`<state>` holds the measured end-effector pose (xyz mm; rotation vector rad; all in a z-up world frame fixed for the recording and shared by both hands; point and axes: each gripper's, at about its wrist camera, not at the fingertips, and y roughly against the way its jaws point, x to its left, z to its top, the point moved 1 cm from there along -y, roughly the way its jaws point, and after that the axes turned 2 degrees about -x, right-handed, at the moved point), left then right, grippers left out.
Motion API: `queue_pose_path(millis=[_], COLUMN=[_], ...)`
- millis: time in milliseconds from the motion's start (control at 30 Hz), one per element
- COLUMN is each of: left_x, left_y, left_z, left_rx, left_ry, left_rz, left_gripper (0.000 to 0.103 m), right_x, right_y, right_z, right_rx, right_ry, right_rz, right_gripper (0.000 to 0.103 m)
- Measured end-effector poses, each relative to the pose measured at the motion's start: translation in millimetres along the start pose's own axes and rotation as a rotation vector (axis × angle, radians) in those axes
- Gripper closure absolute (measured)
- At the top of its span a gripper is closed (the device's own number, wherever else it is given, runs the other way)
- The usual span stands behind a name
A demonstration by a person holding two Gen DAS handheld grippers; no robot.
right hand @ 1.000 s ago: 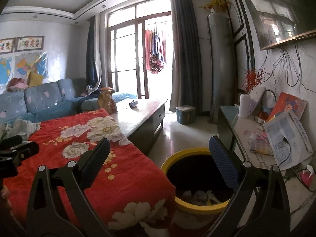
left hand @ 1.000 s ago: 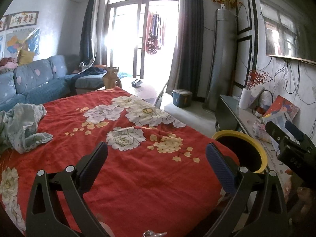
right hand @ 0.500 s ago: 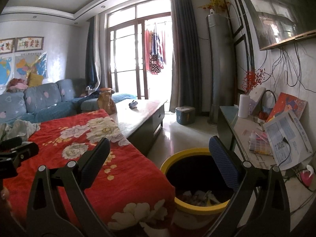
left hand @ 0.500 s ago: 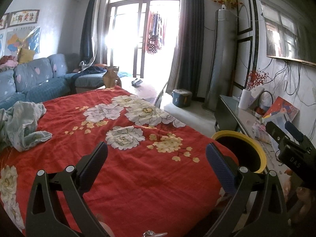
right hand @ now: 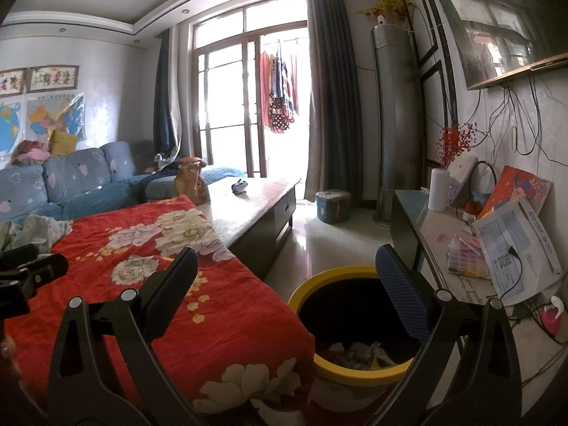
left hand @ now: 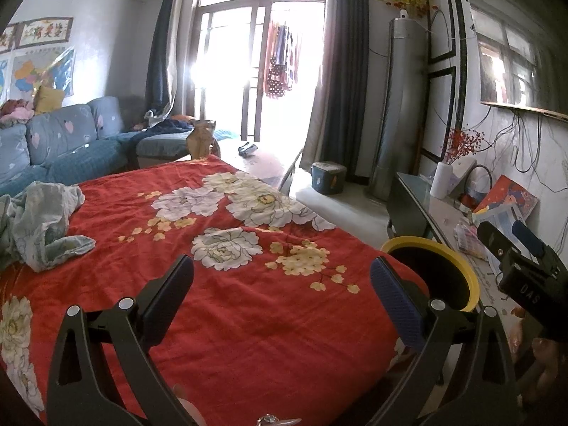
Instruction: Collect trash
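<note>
Left wrist view: the left gripper (left hand: 282, 284) hovered over the red floral blanket (left hand: 248, 319) with its fingers spread wide and nothing between them. The blanket filled the centre and lower part of the frame, and no loose trash could be made out on it. A crumpled pale cloth (left hand: 39, 223) lay at the left edge; whether it counted as trash could not be told. The yellow-rimmed bin (left hand: 431, 273) sat at the right of the frame, just past the blanket's right edge and partly behind the right fingertip. The right gripper (left hand: 522, 266) showed at the far right edge, beside the bin.

Right wrist view: the right gripper (right hand: 285, 285) was also wide open and empty. The bin (right hand: 355, 323) lay low and right of centre, its mouth between the two fingers and closer to the right one. Crumpled paper trash (right hand: 358, 351) rested at the bottom inside it. The blanket (right hand: 142, 284) took the lower left, and the left gripper (right hand: 32, 273) showed at the left edge over it.

Judged from these views, the right hand was the nearer to the bin, poised above and in front of its mouth, while the left faced the blanket. With both empty, the next move would likely turn on finding another piece away from the bin.
</note>
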<state>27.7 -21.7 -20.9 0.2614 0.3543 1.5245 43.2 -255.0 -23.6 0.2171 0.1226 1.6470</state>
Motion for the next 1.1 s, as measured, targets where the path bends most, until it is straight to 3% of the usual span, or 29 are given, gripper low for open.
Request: queue_pose_path(millis=[400, 533, 600, 733, 767, 833, 967, 1033, 1100], left_x=[-1.6, -1.7, 8.8, 56.6, 81.1, 138.8, 272.1, 333.5, 376.6], left_y=[-1.2, -11.2, -14.6, -3.4, 4.8, 21.3, 64.6, 81.3, 90.9], left_z=[-1.2, -8.3, -12.6, -15.7, -17.2, -22.8, -54.6, -80.0, -102.2], left_rx=[0.008, 0.096, 0.159, 0.209, 0.207, 0.212, 0.248, 0.320, 0.385], left_ry=[-0.006, -0.007, 0.026, 0.108, 0.146, 0.208, 0.359, 0.452, 0.522], left_rz=[-0.001, -0.012, -0.018, 0.019, 0.066, 0.229, 0.644, 0.775, 0.850], left_gripper=[0.006, 0.006, 0.006, 0.006, 0.006, 0.006, 0.006, 0.007, 0.007], right_x=[-0.5, -1.0, 6.8, 59.4, 78.2, 135.7, 288.0, 359.1, 423.7], right_y=[-0.5, -4.8, -10.3, -19.2, -22.5, -32.1, -45.3, -45.1, -45.6], right_z=[0.2, 1.2, 8.3, 30.4, 34.6, 39.9, 17.3, -8.2, -40.5], right_rx=[0.005, 0.027, 0.048, 0.078, 0.102, 0.179, 0.440, 0.561, 0.671], right_ry=[0.001, 0.007, 0.009, 0.062, 0.073, 0.098, 0.213, 0.301, 0.382], right_rz=[0.002, 0.024, 0.085, 0.255, 0.313, 0.469, 0.763, 0.878, 0.912], right_gripper=[0.011, 0.011, 0.011, 0.011, 0.011, 0.011, 0.011, 0.011, 0.011])
